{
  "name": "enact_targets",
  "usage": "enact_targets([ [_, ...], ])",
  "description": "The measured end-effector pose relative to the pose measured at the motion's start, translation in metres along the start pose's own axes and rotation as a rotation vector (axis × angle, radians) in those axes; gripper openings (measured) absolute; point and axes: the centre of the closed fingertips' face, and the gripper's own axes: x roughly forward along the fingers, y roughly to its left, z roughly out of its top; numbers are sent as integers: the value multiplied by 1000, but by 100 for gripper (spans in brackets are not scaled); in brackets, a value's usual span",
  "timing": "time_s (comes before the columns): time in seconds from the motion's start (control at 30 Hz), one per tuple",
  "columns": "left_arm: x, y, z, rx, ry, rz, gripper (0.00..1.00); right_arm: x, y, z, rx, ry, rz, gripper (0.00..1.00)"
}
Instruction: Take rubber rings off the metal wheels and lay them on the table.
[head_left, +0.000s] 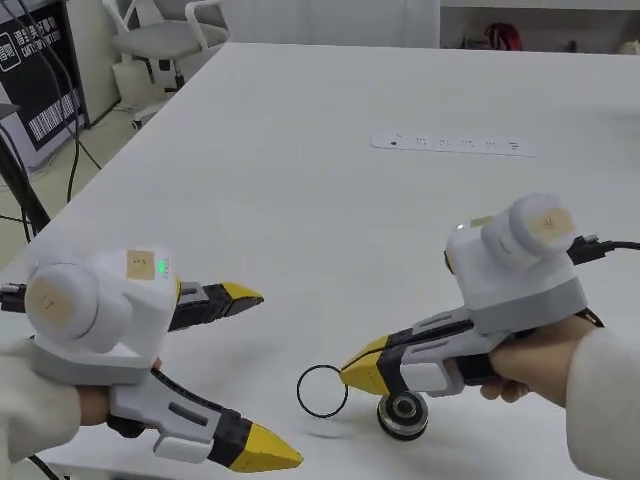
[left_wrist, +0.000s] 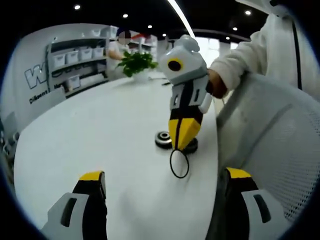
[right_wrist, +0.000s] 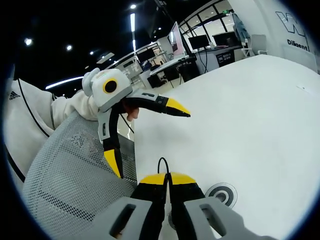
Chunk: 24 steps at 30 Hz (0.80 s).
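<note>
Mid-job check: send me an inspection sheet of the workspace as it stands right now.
Surface: white tabletop, plain.
Job's things: thin black rubber ring, off its wheel; small metal wheel with black rim, flat on the table.
Clutter: white power strip, far side.
Grippers: left gripper open, holding nothing; right gripper shut on the ring.
Cables: black cable at the right gripper; black cables by the floor, left.
Surroundings: white office chair beyond the table.

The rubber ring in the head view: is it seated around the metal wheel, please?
No, the rubber ring is pinched at the right gripper's shut tips, beside the metal wheel rather than around it.
</note>
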Motion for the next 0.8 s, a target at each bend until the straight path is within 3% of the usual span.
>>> enact_targets([
  [0.43, 9, -6, -9, 2, 37, -32, 100, 10, -11, -15, 5, 40, -45, 0],
  [0.8, 14, 1, -19, 10, 58, -35, 100, 15, -16, -23, -4, 64, -66, 0],
])
